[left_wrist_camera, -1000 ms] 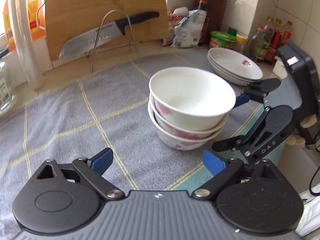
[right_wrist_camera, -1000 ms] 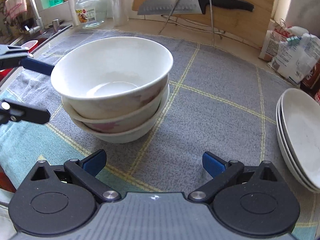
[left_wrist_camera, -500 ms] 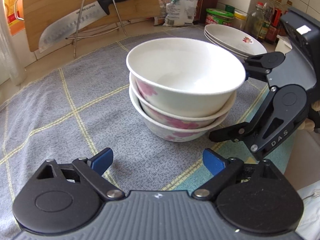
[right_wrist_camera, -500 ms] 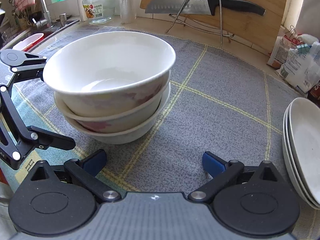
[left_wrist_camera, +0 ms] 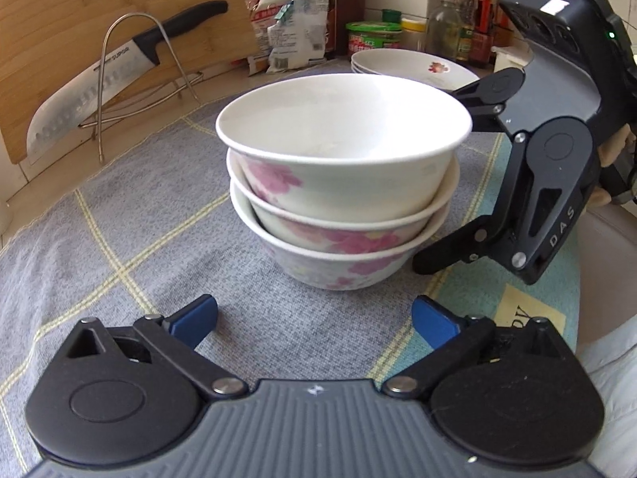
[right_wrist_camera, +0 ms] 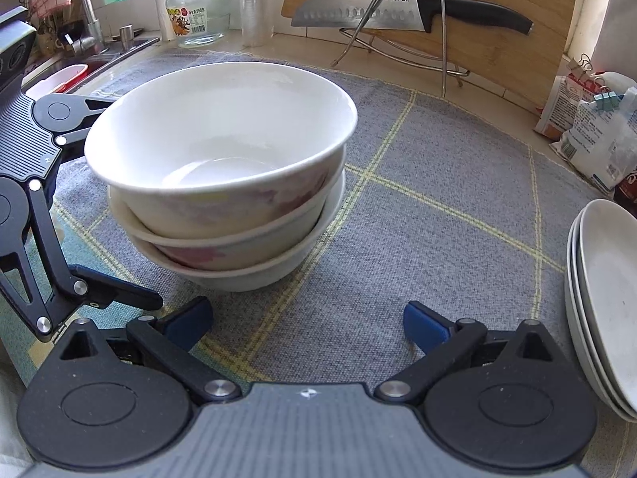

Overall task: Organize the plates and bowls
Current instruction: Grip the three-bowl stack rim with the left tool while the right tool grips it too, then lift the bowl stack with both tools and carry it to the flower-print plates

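My left gripper (left_wrist_camera: 314, 320) has its jaws opening, already spread wide with nothing between the blue pads (left_wrist_camera: 195, 316), only the grey cloth (left_wrist_camera: 131, 239) on the table below them. My right gripper (right_wrist_camera: 304, 320) also stands wide and empty over the same cloth. Just ahead of both sits the stack of bowls (left_wrist_camera: 342, 195): three nested, white with pink flowers, upright on the cloth, straight in front of the left gripper and ahead and a little left of the right one. From the left wrist I see the right gripper on the far right side of the stack, its fingers reaching close beside the bowls; I cannot tell if they touch. Off to the right of my right gripper lies the stack of plates (right_wrist_camera: 605, 302), well apart from the bowls. Farther back a knife (right_wrist_camera: 398, 12) rests on a wire stand against a board (right_wrist_camera: 497, 40), with bags (left_wrist_camera: 294, 28) and bottles (left_wrist_camera: 469, 24) behind.
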The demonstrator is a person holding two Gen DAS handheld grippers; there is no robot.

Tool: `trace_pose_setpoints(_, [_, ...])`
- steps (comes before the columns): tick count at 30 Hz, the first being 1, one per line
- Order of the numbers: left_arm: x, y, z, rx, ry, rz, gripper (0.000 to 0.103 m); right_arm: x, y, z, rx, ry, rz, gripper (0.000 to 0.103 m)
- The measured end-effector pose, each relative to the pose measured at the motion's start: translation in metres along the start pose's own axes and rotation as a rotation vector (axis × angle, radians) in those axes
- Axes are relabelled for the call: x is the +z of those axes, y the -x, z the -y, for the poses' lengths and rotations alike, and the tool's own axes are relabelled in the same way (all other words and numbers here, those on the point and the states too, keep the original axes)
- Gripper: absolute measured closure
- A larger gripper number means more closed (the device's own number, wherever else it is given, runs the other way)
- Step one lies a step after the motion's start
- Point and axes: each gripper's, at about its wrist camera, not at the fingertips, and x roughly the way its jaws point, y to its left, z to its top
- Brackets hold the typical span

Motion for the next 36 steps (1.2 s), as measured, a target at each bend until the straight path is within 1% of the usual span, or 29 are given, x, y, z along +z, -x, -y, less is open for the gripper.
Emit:
trace_pose_setpoints(4, [0.0, -0.002, -0.002, -0.022, -0.024, 0.022, 0.0, 0.002, 0.0, -0.001, -0.014, -0.02, -0.016, 0.0])
trace_pose_setpoints(9, [0.006, -0.006, -0.005, -0.046, -0.048, 0.005, 0.0, 0.007, -0.003, -0.001, -0.012, -0.018, -0.044, 0.0])
trace_pose_setpoints(12, [0.008, -0.008, -0.006, -0.056, -0.058, 0.005, 0.0, 0.011, -0.005, 0.0, 0.009, 0.014, -0.061, 0.0])
trace_pose_setpoints(14, [0.009, -0.008, -0.006, -0.061, -0.06, 0.0, 0.001, 0.014, -0.006, 0.002, 0.035, 0.059, -0.065, 0.0])
trace_pose_setpoints(17, [0.014, -0.008, -0.008, -0.079, -0.07, -0.013, 0.002, 0.017, -0.007, 0.004, 0.098, 0.16, -0.055, 0.0])
trace_pose_setpoints(21, [0.025, -0.007, -0.011, -0.062, -0.07, -0.019, 0.004, 0.024, -0.006, 0.009, 0.187, 0.268, -0.028, 0.0])
trace_pose_setpoints(23, [0.029, -0.008, -0.009, -0.076, -0.091, -0.038, 0.007, 0.028, -0.005, 0.012, 0.234, 0.318, -0.016, 0.0])
trace_pose_setpoints(27, [0.035, -0.013, -0.004, -0.114, -0.145, -0.072, 0.011, 0.036, -0.006, 0.012, 0.298, 0.408, -0.007, 0.001])
trace_pose_setpoints(30, [0.037, -0.016, -0.005, -0.138, -0.154, -0.086, 0.016, 0.04, -0.006, 0.009, 0.321, 0.46, -0.005, 0.004])
trace_pose_setpoints(31, [0.038, -0.016, -0.006, -0.145, -0.155, -0.087, 0.019, 0.042, -0.006, 0.008, 0.326, 0.471, -0.006, 0.005])
trace_pose_setpoints(36, [0.044, -0.015, -0.013, -0.186, -0.163, -0.095, 0.021, 0.046, -0.007, 0.009, 0.35, 0.489, -0.016, 0.009])
